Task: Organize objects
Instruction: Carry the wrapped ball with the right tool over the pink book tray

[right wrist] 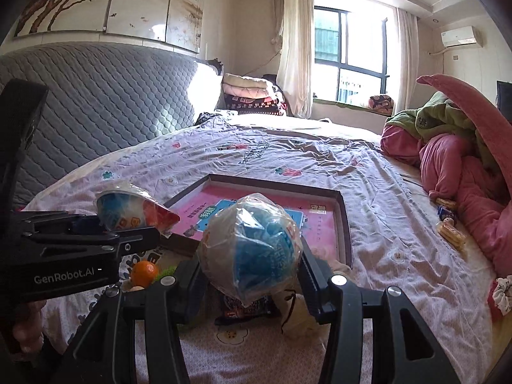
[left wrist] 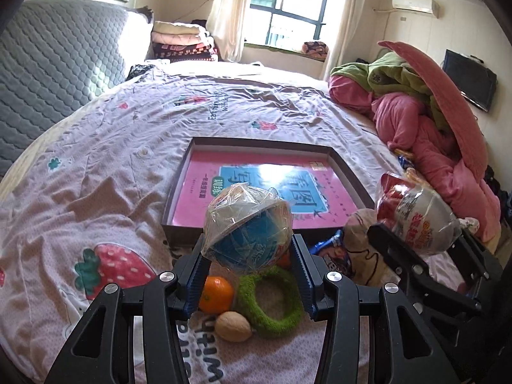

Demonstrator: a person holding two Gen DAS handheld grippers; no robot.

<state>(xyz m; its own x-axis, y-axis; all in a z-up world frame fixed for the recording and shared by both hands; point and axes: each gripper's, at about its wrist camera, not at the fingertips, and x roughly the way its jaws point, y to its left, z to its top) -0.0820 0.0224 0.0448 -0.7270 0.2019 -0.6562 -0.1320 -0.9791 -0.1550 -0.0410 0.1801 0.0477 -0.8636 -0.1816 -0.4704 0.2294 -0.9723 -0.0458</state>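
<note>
Noodle cups, two in all, are each held off the bed: the left gripper (left wrist: 248,256) has its jaws clamped on the blue cup (left wrist: 248,224), the right gripper (right wrist: 249,275) has its jaws clamped on the other cup (right wrist: 251,249), which shows blue from this side and red from the left. Both hang over the near part of the bed (left wrist: 96,176), just short of the one shallow box (left wrist: 348,172) with a pink book (left wrist: 198,188) inside. Risk, as a judgement: the shrink-wrap is slick and the cups taper, so either may slide out of its jaws; the two grippers are close and could knock together over the box. Count below the cups: one orange (left wrist: 216,294), one walnut (left wrist: 233,326), one green ring (left wrist: 272,300), one blue snack packet (left wrist: 332,249). More wrapped snacks (right wrist: 449,224) lie toward the right edge; their number is unclear.
</note>
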